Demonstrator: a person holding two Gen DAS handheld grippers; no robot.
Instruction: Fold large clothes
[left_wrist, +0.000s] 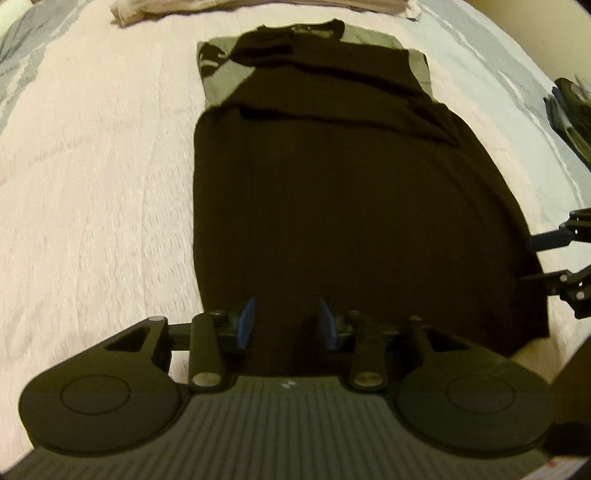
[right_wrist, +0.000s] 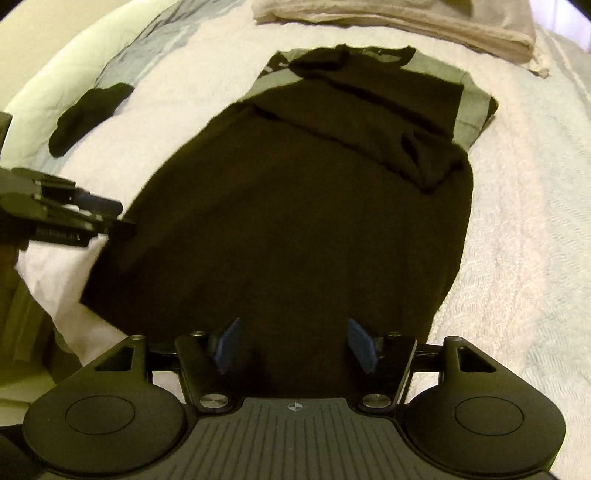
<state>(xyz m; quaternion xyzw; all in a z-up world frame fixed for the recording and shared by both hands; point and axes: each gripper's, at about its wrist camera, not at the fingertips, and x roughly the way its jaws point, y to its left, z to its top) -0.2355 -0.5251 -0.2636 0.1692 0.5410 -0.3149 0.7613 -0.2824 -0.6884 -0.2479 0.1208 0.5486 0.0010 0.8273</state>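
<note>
So the long black-and-grey shirt (left_wrist: 332, 192) lies flat on the cream bedspread (left_wrist: 92, 184), long axis running straight away from both grippers. Left gripper (left_wrist: 286, 321) and right gripper (right_wrist: 295, 343) hover over its near hem, jaws apart, holding nothing.

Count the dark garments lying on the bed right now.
2. The black shirt with grey shoulder panels lies flat mid-bed, sleeves folded in. A small dark garment lies apart near the bed's left edge in the right wrist view. More may lie outside the views.
</note>
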